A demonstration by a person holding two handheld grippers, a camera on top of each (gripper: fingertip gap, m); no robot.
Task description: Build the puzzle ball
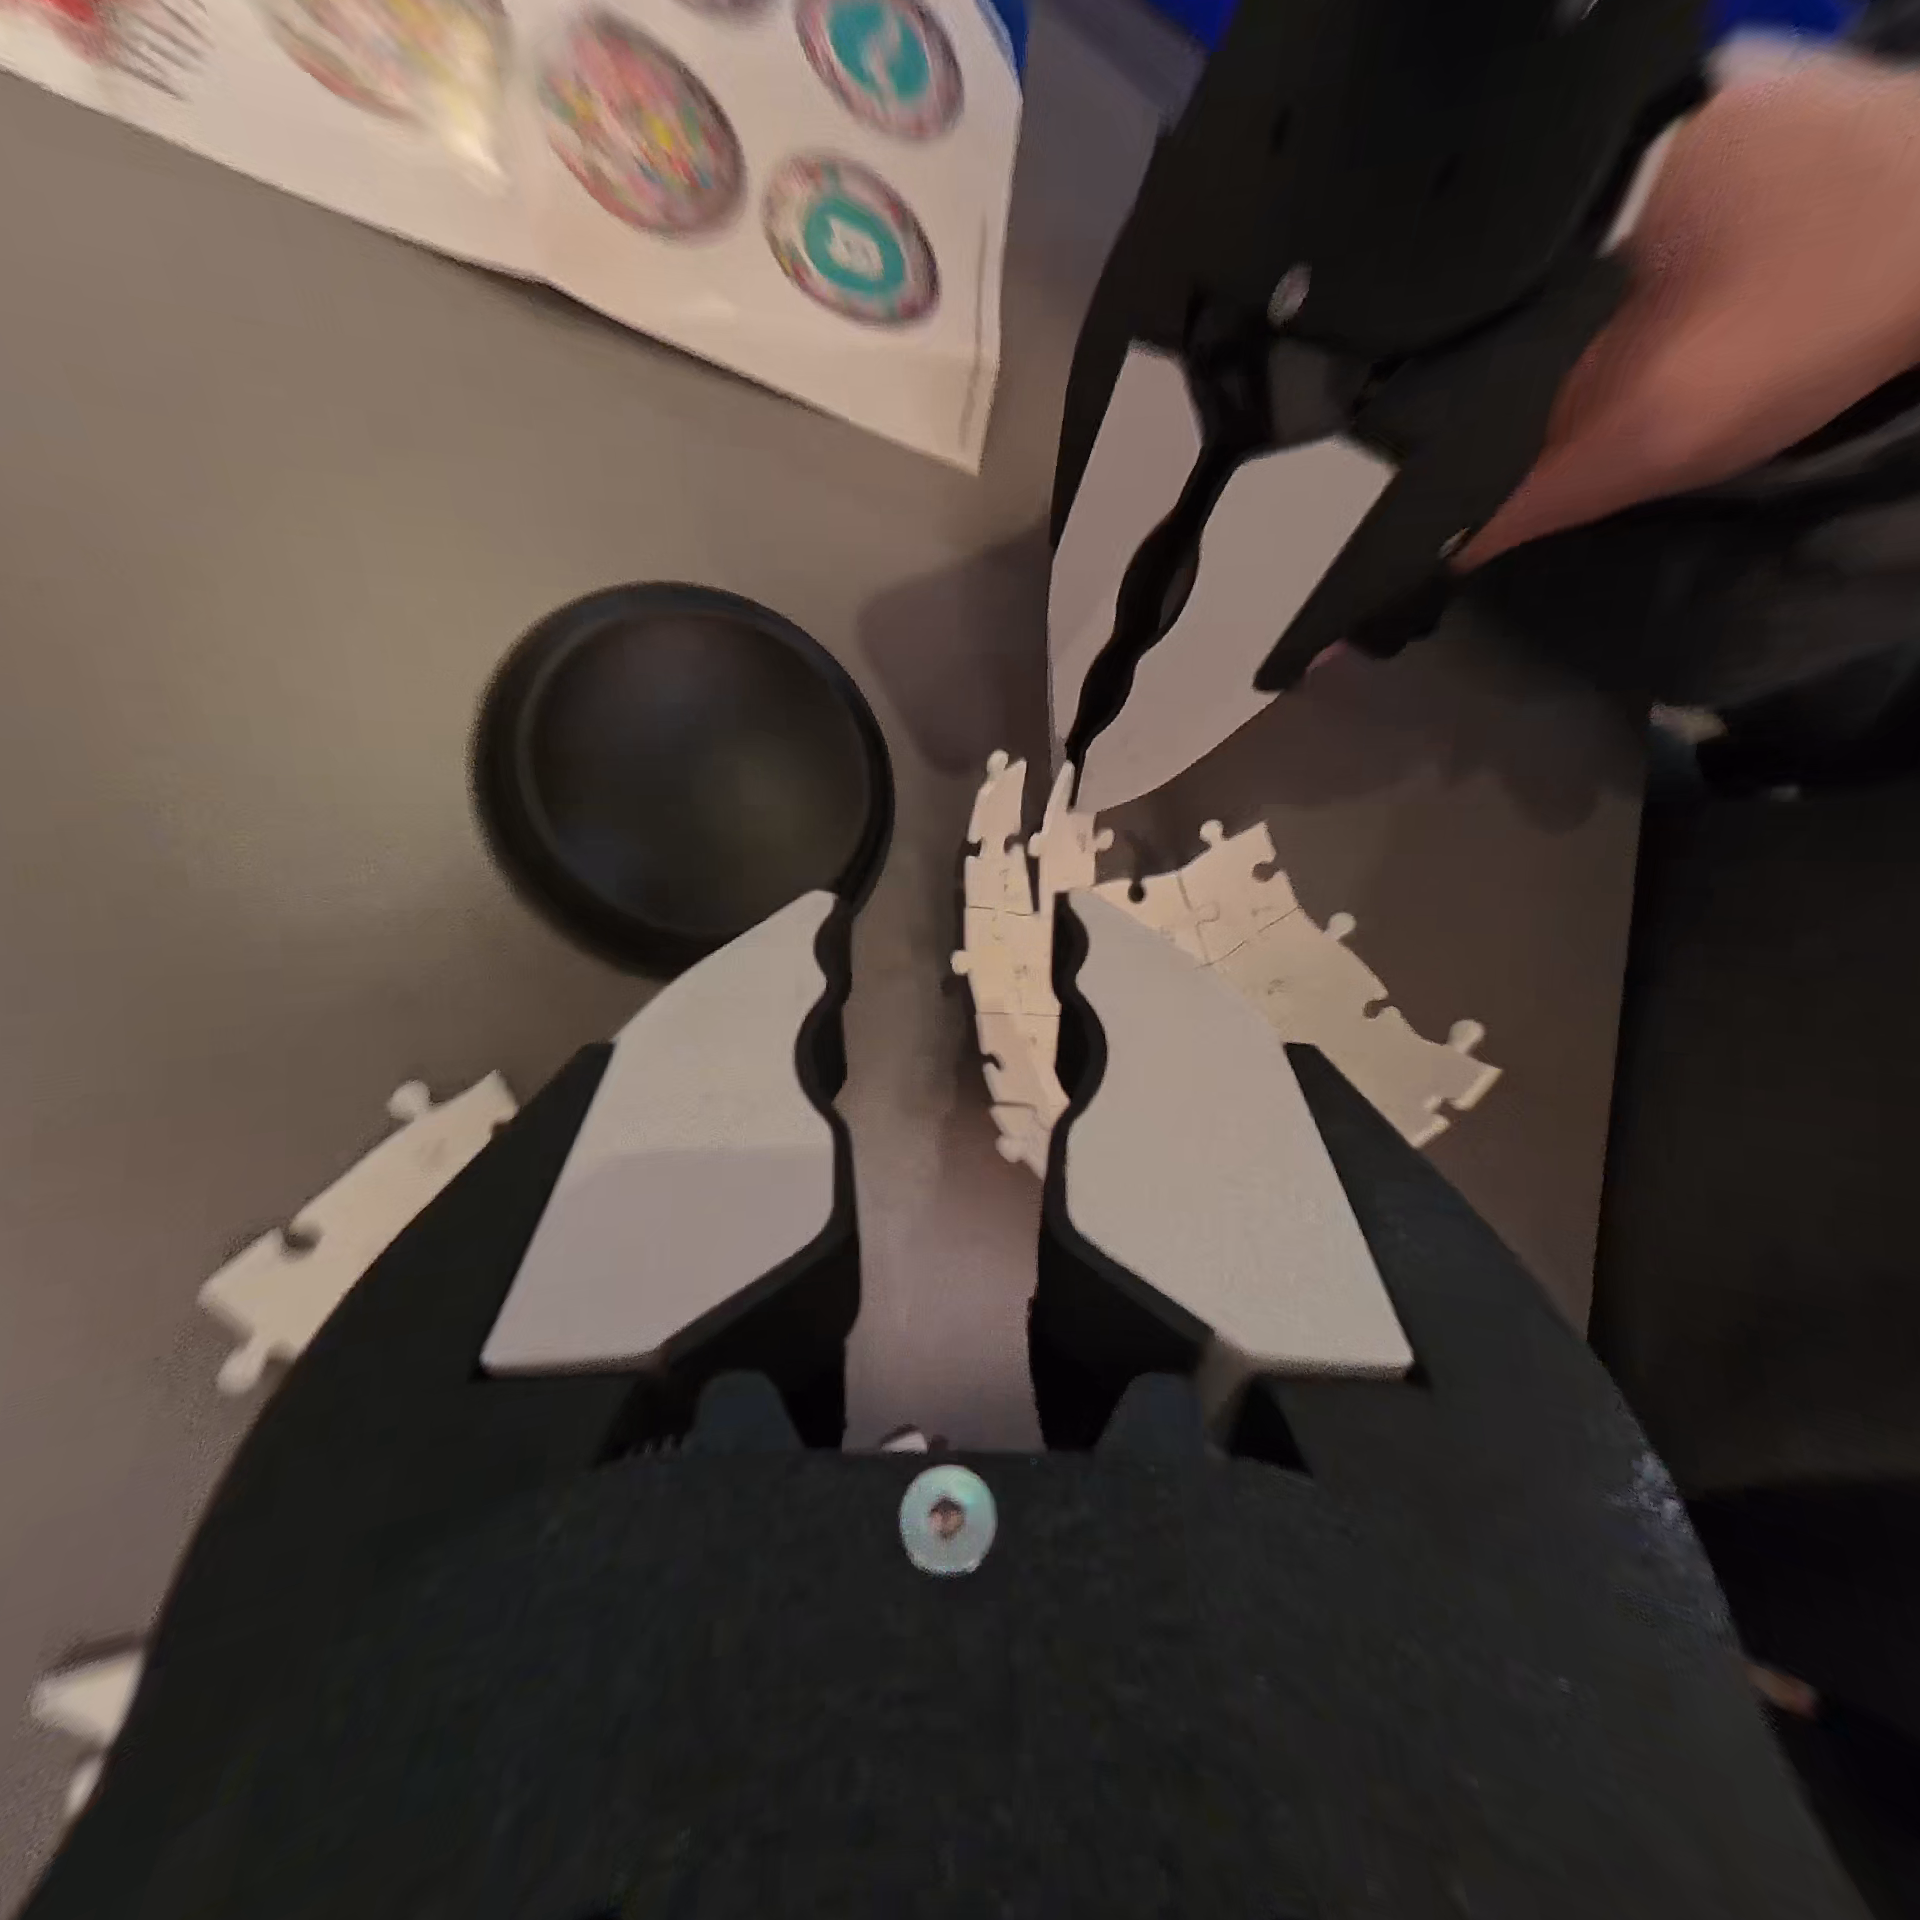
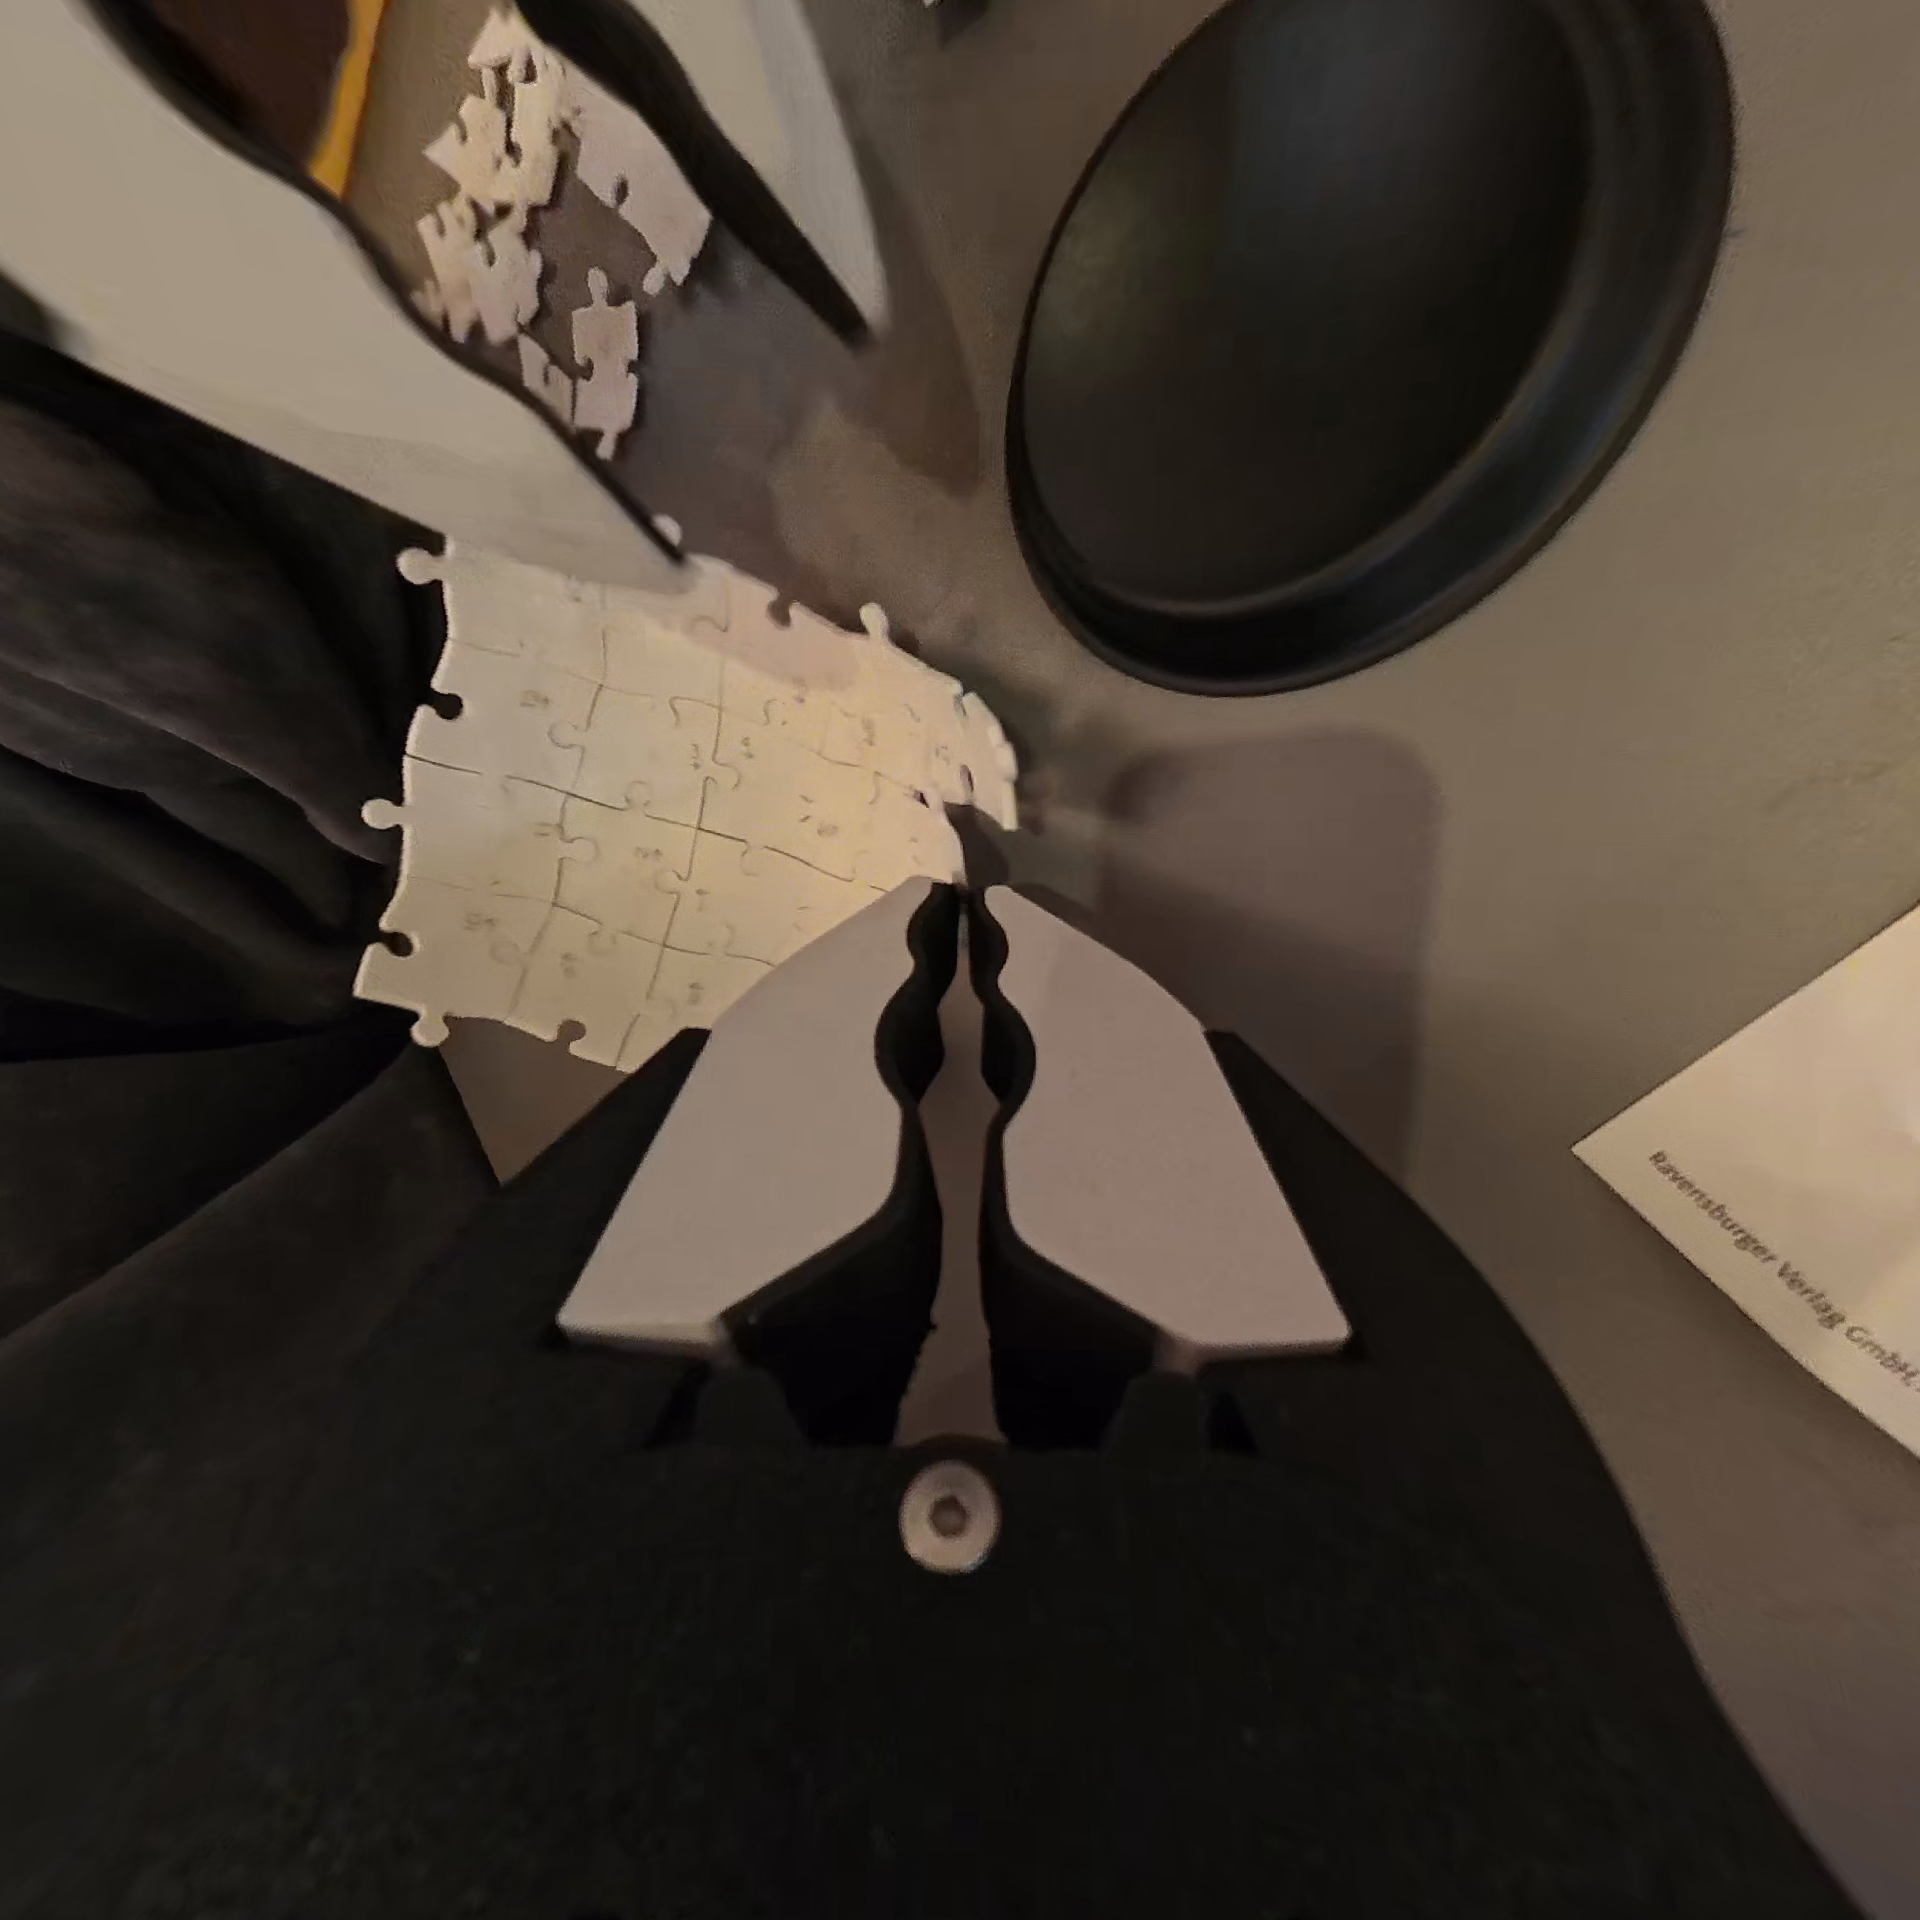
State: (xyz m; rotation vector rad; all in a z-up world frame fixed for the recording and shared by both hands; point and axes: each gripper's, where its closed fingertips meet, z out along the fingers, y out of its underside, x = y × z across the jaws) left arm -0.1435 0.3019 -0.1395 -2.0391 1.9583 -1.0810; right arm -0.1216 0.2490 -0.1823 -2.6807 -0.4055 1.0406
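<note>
A grey table (image 1: 260,540) carries everything. At the centre left of the left wrist view a round black dish (image 1: 681,774) sits on it, and a white printed sheet (image 1: 644,156) with coloured discs lies across the upper left; the same dish fills the upper right of the right wrist view. White puzzle pieces (image 1: 312,1226) lie at the lower left of the left wrist view, and in the right wrist view a loose heap of pieces (image 2: 540,218) lies at the upper left and a paper corner (image 2: 1787,1184) at the right edge.
</note>
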